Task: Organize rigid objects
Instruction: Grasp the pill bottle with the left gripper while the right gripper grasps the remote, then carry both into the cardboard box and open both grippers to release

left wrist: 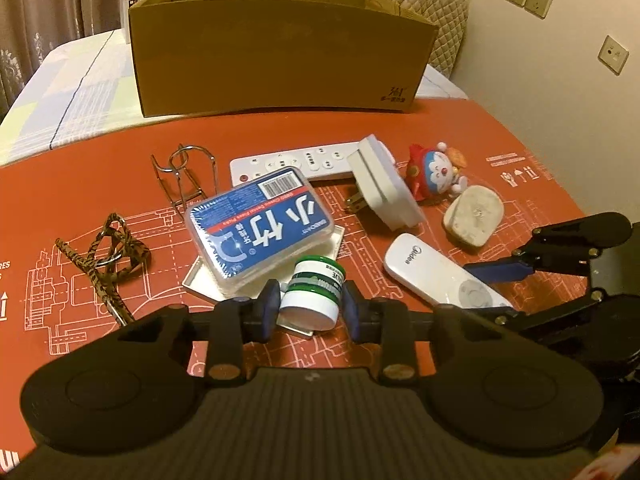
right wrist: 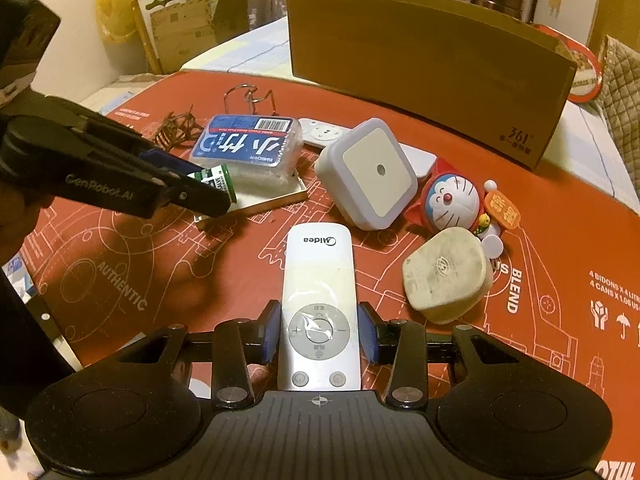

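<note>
A small white jar with a green label [left wrist: 314, 294] lies on its side at the edge of a shallow white tray [left wrist: 200, 280]. My left gripper [left wrist: 310, 300] is shut on it, one blue pad against each side. In the right wrist view, the same jar [right wrist: 218, 178] pokes out of the left gripper's tips [right wrist: 212, 200]. A white Midea remote [right wrist: 318, 280] lies on the red mat, pointing away from me, and my right gripper [right wrist: 320, 328] is shut on its button end. The left wrist view shows that remote [left wrist: 432, 276] with the right gripper [left wrist: 500, 280] at its near end.
An open cardboard box [left wrist: 280, 52] stands at the back. On the red mat [left wrist: 100, 184] lie a blue floss case [left wrist: 260, 232], a long white remote [left wrist: 304, 160], a night-light plug [left wrist: 380, 184], a Doraemon toy [left wrist: 436, 172], a beige plug [left wrist: 472, 216], a wire holder [left wrist: 184, 176] and a patterned strap [left wrist: 108, 256].
</note>
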Motion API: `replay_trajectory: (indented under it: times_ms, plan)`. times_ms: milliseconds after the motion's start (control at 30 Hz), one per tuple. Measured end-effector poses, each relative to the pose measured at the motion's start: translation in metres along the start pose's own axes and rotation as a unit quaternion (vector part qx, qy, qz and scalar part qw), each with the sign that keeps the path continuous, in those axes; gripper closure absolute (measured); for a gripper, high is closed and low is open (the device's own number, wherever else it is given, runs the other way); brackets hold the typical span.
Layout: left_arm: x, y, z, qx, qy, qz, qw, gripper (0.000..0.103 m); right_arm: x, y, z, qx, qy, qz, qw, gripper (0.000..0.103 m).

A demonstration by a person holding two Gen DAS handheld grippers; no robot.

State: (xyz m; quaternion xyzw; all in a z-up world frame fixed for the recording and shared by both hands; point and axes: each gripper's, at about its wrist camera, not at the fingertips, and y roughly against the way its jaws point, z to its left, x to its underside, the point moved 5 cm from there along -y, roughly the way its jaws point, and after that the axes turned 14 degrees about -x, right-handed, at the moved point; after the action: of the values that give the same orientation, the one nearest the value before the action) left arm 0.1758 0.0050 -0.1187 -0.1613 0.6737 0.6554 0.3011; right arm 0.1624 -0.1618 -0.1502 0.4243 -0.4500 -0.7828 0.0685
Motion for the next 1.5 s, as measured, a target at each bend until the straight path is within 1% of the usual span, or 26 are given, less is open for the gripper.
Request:
replay_trajectory:
  times_ms: [167, 333, 433, 500, 633, 767, 933, 1033, 1100, 1200, 1300, 1367, 1500]
  plan:
    - [-0.004, 0.013, -0.002, -0.005, 0.003, -0.014, 0.9999, 0.075, -0.006, 0.014, 0.007, 0.003, 0.003, -0.022, 1.000, 0.066]
    - [-0.014, 0.029, 0.002, -0.014, 0.013, -0.034, 0.9992, 0.075, -0.015, 0.036, 0.013, 0.009, -0.003, -0.063, 0.998, 0.066]
    - [-0.025, 0.038, 0.002, -0.022, 0.019, -0.049, 0.9983, 0.075, -0.027, 0.051, 0.014, 0.020, -0.008, -0.091, 0.996, 0.066]
    - [-0.036, 0.044, 0.002, -0.027, 0.024, -0.060, 0.9976, 0.075, -0.038, 0.062, 0.011, 0.029, -0.014, -0.112, 0.993, 0.066]
    - [-0.064, 0.052, 0.005, -0.036, 0.038, -0.084, 0.9951, 0.075, -0.072, 0.081, 0.000, 0.053, -0.017, -0.145, 0.988, 0.066]
    - [-0.102, 0.055, 0.010, -0.052, 0.044, -0.115, 0.9909, 0.075, -0.112, 0.095, -0.017, 0.084, -0.023, -0.179, 0.980, 0.066]
    - [-0.153, 0.041, 0.019, -0.075, 0.048, -0.147, 0.9852, 0.075, -0.158, 0.097, -0.046, 0.114, -0.038, -0.213, 0.970, 0.066]
    - [-0.178, 0.027, 0.023, -0.079, 0.050, -0.155, 0.9835, 0.075, -0.183, 0.090, -0.064, 0.133, -0.042, -0.220, 0.966, 0.066]
    - [-0.193, 0.018, 0.027, -0.082, 0.052, -0.161, 0.9822, 0.075, -0.196, 0.083, -0.077, 0.143, -0.057, -0.225, 0.962, 0.066]
    - [-0.216, 0.006, 0.034, -0.080, 0.057, -0.169, 0.9808, 0.075, -0.206, 0.075, -0.097, 0.151, -0.084, -0.234, 0.957, 0.066]
    - [-0.234, -0.008, 0.041, -0.081, 0.056, -0.173, 0.9800, 0.075, -0.216, 0.066, -0.111, 0.150, -0.100, -0.238, 0.954, 0.066]
    - [-0.242, -0.018, 0.047, -0.084, 0.056, -0.175, 0.9795, 0.075, -0.222, 0.059, -0.120, 0.148, -0.106, -0.239, 0.954, 0.066]
    - [-0.253, -0.033, 0.057, -0.075, 0.066, -0.171, 0.9803, 0.075, -0.235, 0.044, -0.135, 0.149, -0.118, -0.238, 0.953, 0.066]
